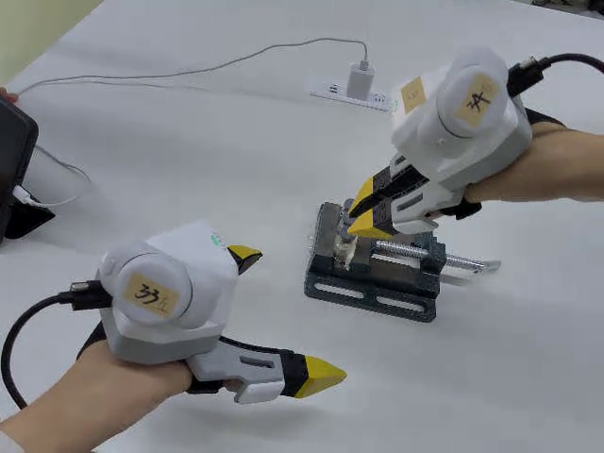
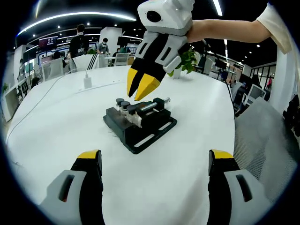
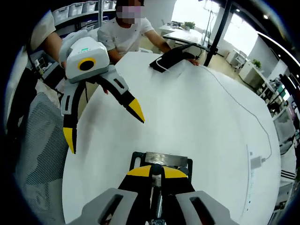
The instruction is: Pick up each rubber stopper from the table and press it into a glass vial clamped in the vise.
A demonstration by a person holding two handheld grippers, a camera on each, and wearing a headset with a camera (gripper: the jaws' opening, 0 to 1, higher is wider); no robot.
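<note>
A black vise (image 1: 375, 274) stands on the white table and clamps three small glass vials (image 2: 125, 107), each with a dark stopper (image 2: 120, 101) on top. My right gripper (image 1: 362, 211) hovers just above the vials, its yellow tips together and nothing visible between them. In the right gripper view those tips (image 3: 156, 172) meet over the vise's jaw (image 3: 161, 159). My left gripper (image 1: 283, 314) rests low at the near left of the vise, open and empty. Its own view shows the wide-set jaws (image 2: 154, 157) facing the vise (image 2: 140, 123), with the right gripper (image 2: 137, 96) above it.
A white power strip with a charger (image 1: 354, 90) lies at the back, and its cable (image 1: 189, 71) runs left. A black device (image 1: 14, 170) sits at the far left edge. A mesh chair (image 2: 267, 136) stands beside the table. A person (image 3: 129, 33) sits across.
</note>
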